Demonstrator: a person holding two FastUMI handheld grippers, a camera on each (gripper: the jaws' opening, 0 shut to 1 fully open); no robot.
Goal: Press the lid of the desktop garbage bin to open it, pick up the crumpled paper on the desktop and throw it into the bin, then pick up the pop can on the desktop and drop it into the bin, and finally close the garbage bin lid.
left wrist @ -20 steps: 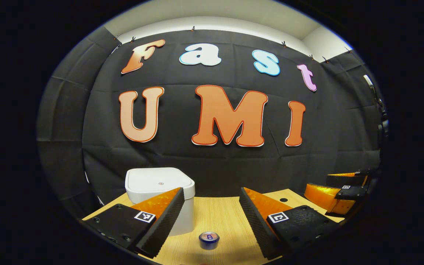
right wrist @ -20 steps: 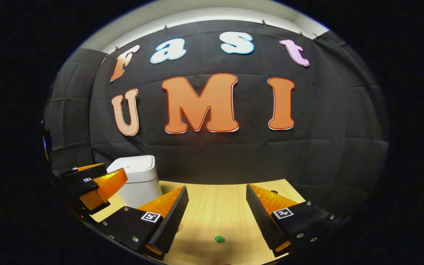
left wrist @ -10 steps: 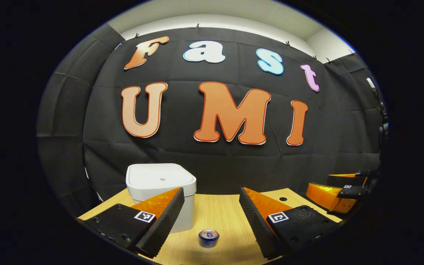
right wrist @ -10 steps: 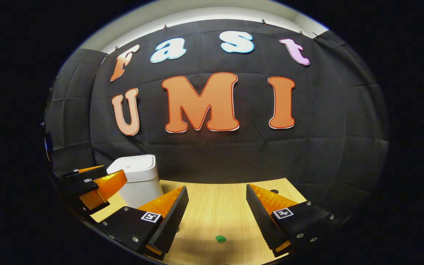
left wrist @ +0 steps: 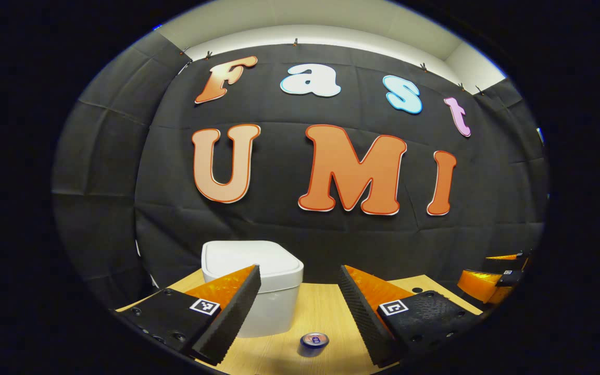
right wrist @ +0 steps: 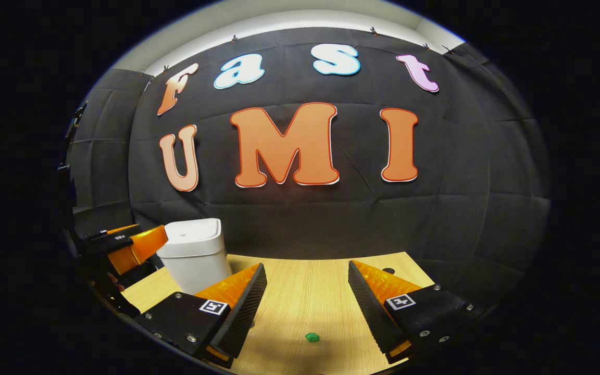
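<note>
**A:** Garbage bin (left wrist: pixel 258 291) first, then; where does it stand for you?

**B:** On the wooden desktop (right wrist: pixel 310 297), toward the back wall, its lid (left wrist: pixel 250 259) shut flat; in the left gripper view it sits just behind my left gripper (left wrist: pixel 300 307), a little to that side; the pop can (left wrist: pixel 314 341) stands upright on the desk near the front, in line with the gap between those fingers.

**A:** And your tongs?

**B:** Both spread wide, both holding nothing; my right gripper (right wrist: pixel 308 304) hangs over bare desk with the crumpled paper (right wrist: pixel 311 337) lying low in front of it, apart from the fingers.

**A:** How do you expect the things to handle?

**B:** The bin looks like light, smooth plastic, so I judge a hard push might skid it; I'd press straight down on the lid, near the small mark at its middle. The paper is tiny, soft and nearly weightless; I'd pinch it across the middle, low against the desk. The can I take for thin, slick metal, easily dented or tipped; I'd grip it round the body from the sides, gently.
</note>
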